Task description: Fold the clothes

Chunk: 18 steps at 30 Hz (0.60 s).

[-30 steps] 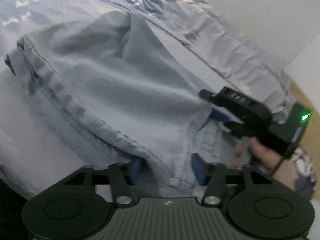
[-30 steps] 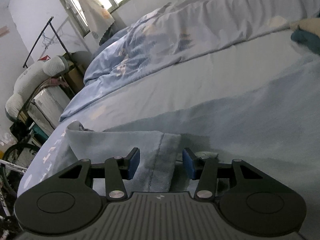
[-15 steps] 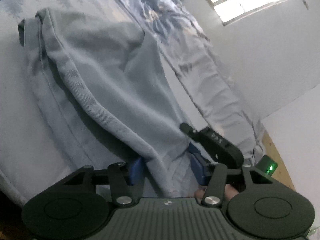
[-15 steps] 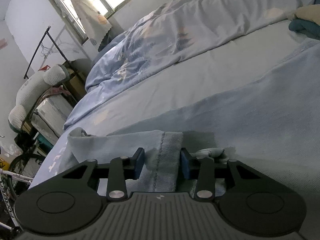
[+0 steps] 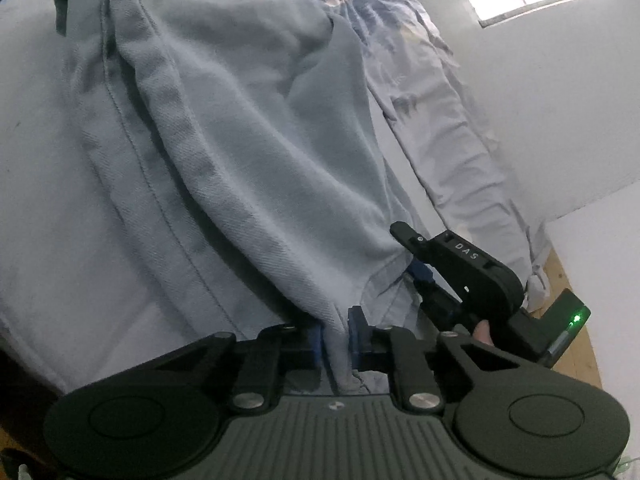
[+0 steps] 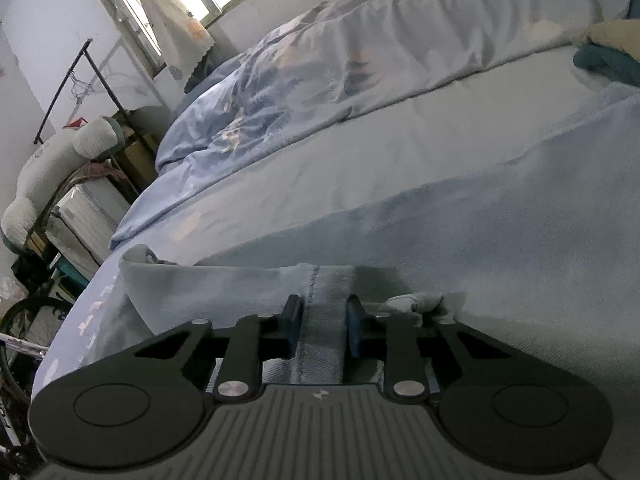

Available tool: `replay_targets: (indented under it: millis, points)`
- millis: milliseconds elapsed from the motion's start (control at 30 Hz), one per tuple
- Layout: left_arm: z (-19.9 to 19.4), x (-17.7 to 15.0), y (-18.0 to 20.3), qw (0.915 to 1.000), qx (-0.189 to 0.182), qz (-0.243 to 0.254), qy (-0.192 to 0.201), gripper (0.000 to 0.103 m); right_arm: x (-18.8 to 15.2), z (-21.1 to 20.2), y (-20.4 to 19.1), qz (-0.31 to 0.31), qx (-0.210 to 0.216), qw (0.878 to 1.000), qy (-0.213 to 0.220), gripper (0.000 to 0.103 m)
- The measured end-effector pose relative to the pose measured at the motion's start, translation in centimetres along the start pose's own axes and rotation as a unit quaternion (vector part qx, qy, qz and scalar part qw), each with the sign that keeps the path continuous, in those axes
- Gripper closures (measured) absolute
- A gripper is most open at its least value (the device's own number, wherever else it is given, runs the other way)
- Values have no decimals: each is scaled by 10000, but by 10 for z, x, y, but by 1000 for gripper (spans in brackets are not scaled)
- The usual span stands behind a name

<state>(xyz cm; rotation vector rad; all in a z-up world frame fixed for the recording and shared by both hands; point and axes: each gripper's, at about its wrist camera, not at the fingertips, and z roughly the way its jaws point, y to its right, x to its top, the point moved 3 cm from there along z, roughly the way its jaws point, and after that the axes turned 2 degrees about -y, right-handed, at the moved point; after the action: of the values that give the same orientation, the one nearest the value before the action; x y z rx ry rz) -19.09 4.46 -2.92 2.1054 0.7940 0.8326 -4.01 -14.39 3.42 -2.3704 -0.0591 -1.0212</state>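
Light blue jeans point(image 5: 240, 152) lie spread over the bed sheet point(image 5: 36, 208). At the near edge, my left gripper point(image 5: 335, 332) has its jaws closing, and the blue pads pinch a raised fold of the denim. In the left wrist view my right gripper point(image 5: 420, 276) sits just to the right on the same end of the jeans, with a person's finger point(image 5: 482, 326) behind it. In the right wrist view, the right gripper point(image 6: 323, 320) has its jaws closing, and the pads press on a stitched hem strip of the jeans point(image 6: 480, 240).
A rumpled blue patterned duvet point(image 6: 300, 80) runs along the far side of the bed. Teal and beige clothes point(image 6: 608, 56) lie at the far right. A clothes rack point(image 6: 80, 76), boxes and a bicycle wheel point(image 6: 24, 320) stand beyond the bed's left end. Wooden floor point(image 5: 576, 280) shows past the bed's edge.
The left gripper has rolled, bringing the window into its view, and its jaws have drawn together onto the fold. The right jaws have narrowed onto the hem strip without the hand shifting.
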Motion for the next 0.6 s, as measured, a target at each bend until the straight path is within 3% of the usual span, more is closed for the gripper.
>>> replay_targets:
  millis: [167, 467, 600]
  points:
    - [-6, 0, 6, 9999, -119, 4, -37, 100, 3, -15, -11, -277, -5, 9995, 138, 89]
    - [-18, -10, 24, 9995, -288, -6, -99, 101, 13, -60, -4, -70, 128, 9990, 415, 90]
    - [-5, -15, 18, 9994, -140, -51, -325, 100, 11, -56, 3, -91, -122, 9995, 273, 90]
